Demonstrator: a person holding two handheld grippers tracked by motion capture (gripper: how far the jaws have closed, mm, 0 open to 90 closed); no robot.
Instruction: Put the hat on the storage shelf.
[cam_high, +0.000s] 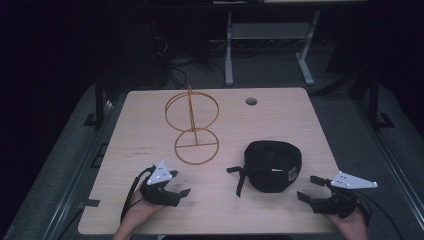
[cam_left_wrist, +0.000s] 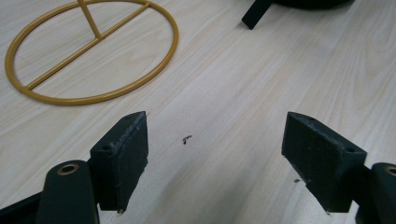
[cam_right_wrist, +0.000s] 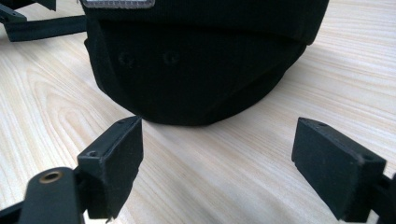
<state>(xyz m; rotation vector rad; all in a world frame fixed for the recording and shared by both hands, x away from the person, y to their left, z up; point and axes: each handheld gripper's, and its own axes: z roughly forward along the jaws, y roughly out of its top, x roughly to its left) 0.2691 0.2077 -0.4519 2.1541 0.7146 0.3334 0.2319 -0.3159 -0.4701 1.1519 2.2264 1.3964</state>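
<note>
A black cap lies on the wooden table, right of centre, its strap trailing to the left. In the right gripper view the cap rises just beyond the open jaws. My right gripper rests open at the table's front right, just short of the cap. A gold wire stand with two rings on a post stands at the table's middle left. My left gripper stands open near the front left, below the stand's base ring, with bare wood between its jaws.
A round cable hole sits near the table's far edge. Beyond the table stand a white desk frame and cables on a dark floor. Bare wood lies between the two grippers.
</note>
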